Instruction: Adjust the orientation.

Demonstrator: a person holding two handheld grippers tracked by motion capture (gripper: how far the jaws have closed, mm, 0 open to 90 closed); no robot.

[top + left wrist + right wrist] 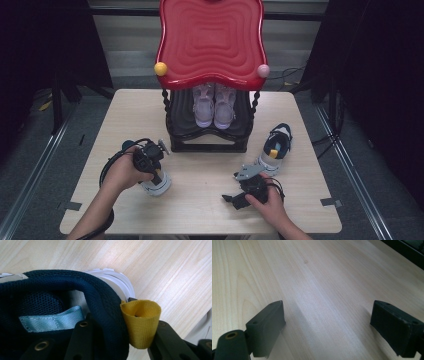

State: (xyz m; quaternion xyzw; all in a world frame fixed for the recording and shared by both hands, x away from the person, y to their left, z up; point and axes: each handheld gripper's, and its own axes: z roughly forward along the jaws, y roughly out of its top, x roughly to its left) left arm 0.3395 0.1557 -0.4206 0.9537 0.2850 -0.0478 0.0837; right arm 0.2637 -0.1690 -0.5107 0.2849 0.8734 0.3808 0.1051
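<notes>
My left gripper (154,175) holds a navy and white sneaker (159,186) by its heel at the left of the table. In the left gripper view one jaw sits inside the navy padded collar (100,297) and the other presses on the yellow pull tab (141,322); the left gripper (122,326) is shut on the heel. The matching sneaker (274,146) lies on the table to the right of the rack. My right gripper (231,199) rests low over the bare wood near the front edge, and its jaws (327,317) stand wide open with nothing between them.
A black shoe rack with a red wavy top (210,40) stands at the back middle of the wooden table (200,215). A pair of lilac shoes (214,107) sits on its lower shelf. Dark curtains flank the table.
</notes>
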